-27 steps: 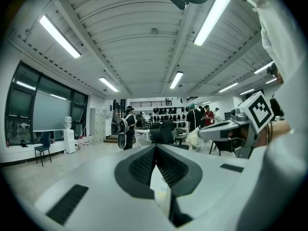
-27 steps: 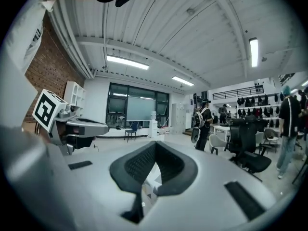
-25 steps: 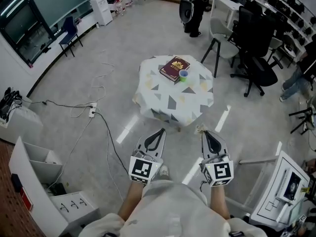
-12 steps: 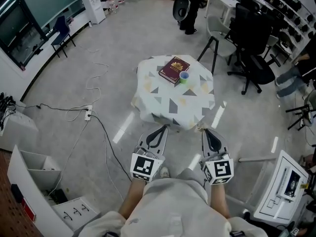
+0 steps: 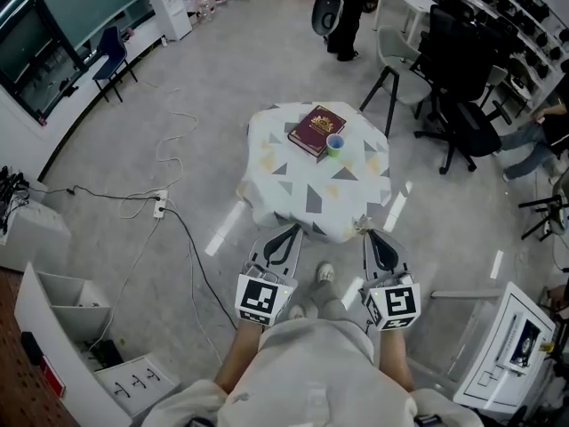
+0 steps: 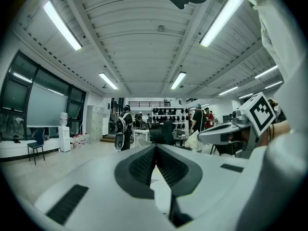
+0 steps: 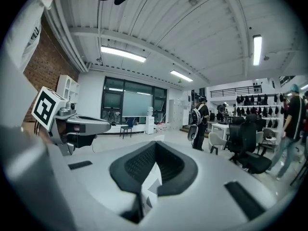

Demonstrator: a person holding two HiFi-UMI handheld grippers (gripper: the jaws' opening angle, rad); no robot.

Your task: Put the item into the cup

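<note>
A small green cup (image 5: pixel 334 143) stands on a round table with a white, grey-triangle cloth (image 5: pixel 311 194), right beside a dark red book (image 5: pixel 315 129). I cannot make out any other loose item on the table. Both grippers hang well short of the table's near edge, pointing at it. My left gripper (image 5: pixel 292 232) is shut with nothing in it, its jaws meeting at the tip (image 6: pixel 155 147). My right gripper (image 5: pixel 371 237) is likewise shut and holds nothing (image 7: pixel 155 144). A strip of the patterned cloth (image 7: pixel 150 186) shows below the right jaws.
A cable and power strip (image 5: pixel 161 205) trail over the floor at the left. A white chair (image 5: pixel 398 71) and black office chairs (image 5: pixel 462 105) stand right of the table. A person (image 5: pixel 342 12) stands beyond it. White boxes (image 5: pixel 80 327) sit at lower left.
The table has drawn a little nearer in view, and a foot now shows on the floor between the grippers. Both grippers keep their pose and stay shut.
</note>
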